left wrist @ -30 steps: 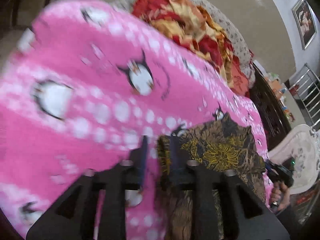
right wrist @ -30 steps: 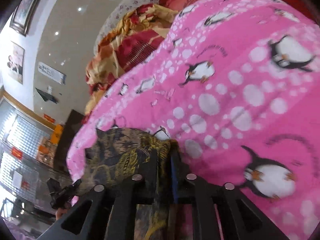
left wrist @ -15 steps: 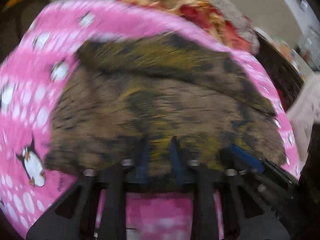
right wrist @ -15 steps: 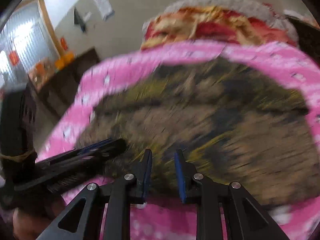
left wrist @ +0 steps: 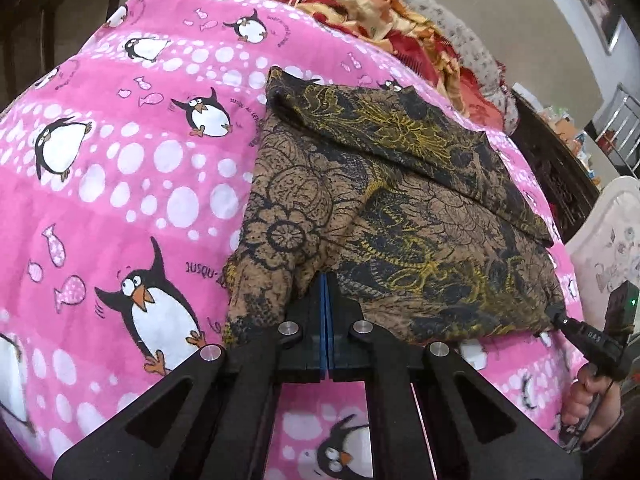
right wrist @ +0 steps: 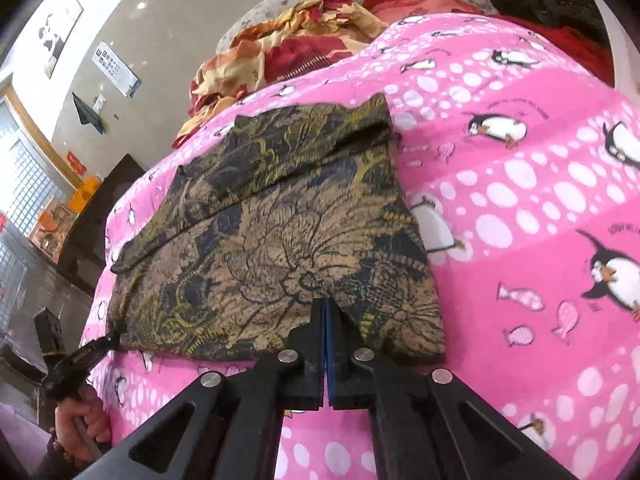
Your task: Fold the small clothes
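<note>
A brown and black floral garment [left wrist: 400, 208] lies spread flat on a pink penguin-print blanket [left wrist: 120, 160], with its far edge folded over. My left gripper [left wrist: 326, 280] is shut on the garment's near left hem. My right gripper [right wrist: 324, 306] is shut on the garment [right wrist: 280, 232] at its near right hem. The right gripper also shows in the left wrist view [left wrist: 560, 322], pinching the near right corner. The left gripper shows in the right wrist view [right wrist: 110, 340] at the near left corner.
A heap of red and yellow fabric [left wrist: 400, 28] lies beyond the blanket [right wrist: 520, 200], and shows in the right wrist view [right wrist: 288, 52] too. A dark wooden cabinet [left wrist: 556, 168] and a white chair [left wrist: 612, 240] stand to the right.
Both grippers swung the garment over and laid it out flat on the blanket. A second ago it hung bunched between them. Both jaws now read fully closed on the near hem.
</note>
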Tool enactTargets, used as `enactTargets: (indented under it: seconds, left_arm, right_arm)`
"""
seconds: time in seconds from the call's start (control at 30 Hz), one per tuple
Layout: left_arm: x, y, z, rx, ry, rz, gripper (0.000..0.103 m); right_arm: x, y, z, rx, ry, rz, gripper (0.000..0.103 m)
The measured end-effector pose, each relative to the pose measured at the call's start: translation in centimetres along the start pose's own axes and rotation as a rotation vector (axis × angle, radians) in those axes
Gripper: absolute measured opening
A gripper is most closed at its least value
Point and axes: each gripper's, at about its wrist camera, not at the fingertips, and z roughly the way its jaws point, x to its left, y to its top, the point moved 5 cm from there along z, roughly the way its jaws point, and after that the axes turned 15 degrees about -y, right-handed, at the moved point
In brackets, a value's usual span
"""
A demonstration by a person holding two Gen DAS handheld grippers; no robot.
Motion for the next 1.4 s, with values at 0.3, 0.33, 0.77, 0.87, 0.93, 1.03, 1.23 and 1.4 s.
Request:
enactTargets:
  seconds: [0.3, 0.33, 0.77, 0.87, 0.93, 1.03, 1.23, 1.4]
  left_arm:
    - [-3.8, 7.3, 2.7, -0.03, -0.001, 0.052, 0.003]
    - [-3.0, 7.2, 4.7, 0.032, -0.006, 0.008, 0.003]
    - [-1.7, 11.5, 10.0, 0.038, 0.115, 0.002, 0.002]
    - [-1.2, 14.3, 10.4, -0.031, 0.14, -0.004, 0.002]
    - [-1.0, 16.2, 10.6, -0.072, 0.147, 0.0, 0.002]
    - [-0.7, 18.9, 11.4, -0.126, 0.155, 0.021, 0.002]
    - [0.7, 19.8, 13.1, -0.192, 0.138, 0.076, 0.003]
    - [1.3, 19.4, 12.9, -0.229, 0.112, 0.064, 0.003]
  right_arm:
    - [5.3, 7.3, -2.0, -0.11, -0.092, -0.105, 0.003]
    - [5.4, 7.3, -0.9, -0.074, -0.113, -0.099, 0.003]
    - [3.0, 9.9, 6.8, 0.057, -0.212, -0.107, 0.003]
    - [3.4, 12.1, 6.4, -0.014, -0.234, -0.104, 0.003]
    - [4.2, 13.7, 6.2, -0.074, -0.217, -0.11, 0.003]
    - [4.8, 15.7, 6.5, -0.138, -0.184, -0.094, 0.004]
    - [3.8, 18.5, 8.5, -0.216, -0.17, 0.001, 0.004]
    - [2.5, 17.6, 9.4, -0.259, -0.14, 0.055, 0.004]
